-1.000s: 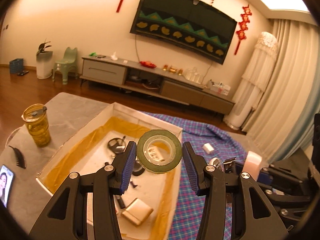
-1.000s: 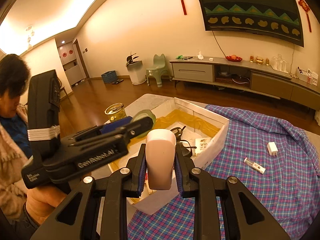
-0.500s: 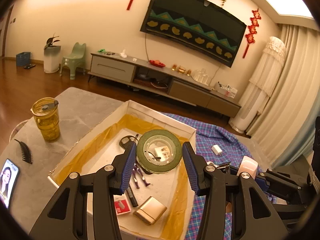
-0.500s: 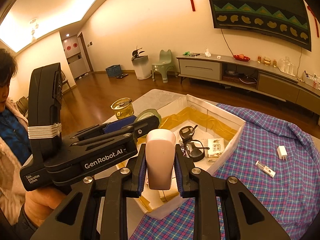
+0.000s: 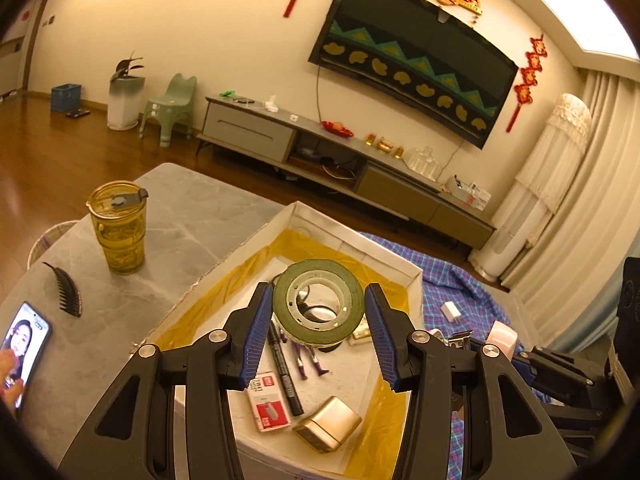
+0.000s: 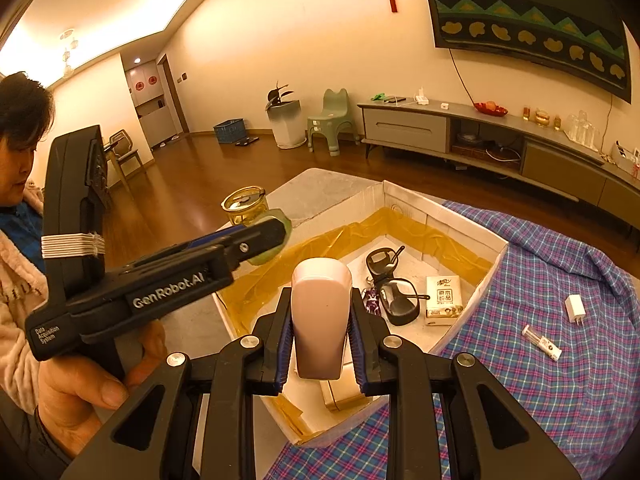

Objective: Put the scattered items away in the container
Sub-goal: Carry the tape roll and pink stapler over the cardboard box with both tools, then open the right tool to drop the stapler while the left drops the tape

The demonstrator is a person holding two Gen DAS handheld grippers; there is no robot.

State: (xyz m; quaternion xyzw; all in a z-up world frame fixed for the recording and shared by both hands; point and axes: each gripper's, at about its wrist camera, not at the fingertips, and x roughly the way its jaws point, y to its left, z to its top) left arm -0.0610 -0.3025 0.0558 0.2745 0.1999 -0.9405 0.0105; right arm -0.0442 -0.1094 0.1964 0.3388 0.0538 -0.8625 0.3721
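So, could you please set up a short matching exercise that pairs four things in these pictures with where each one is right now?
Things:
1. green tape roll
2. pink bottle
3. white charger plug
4. eyeglasses

Places:
A. lying on the plaid cloth
B. held in the right tool
C. lying inside the box
D. held in the left tool

Pairs: 1-D, 2-B, 3-A, 4-C

Amber tumbler (image 5: 117, 232), black comb (image 5: 64, 292), perhaps phone (image 5: 23, 346) on grey table (image 5: 192, 224).
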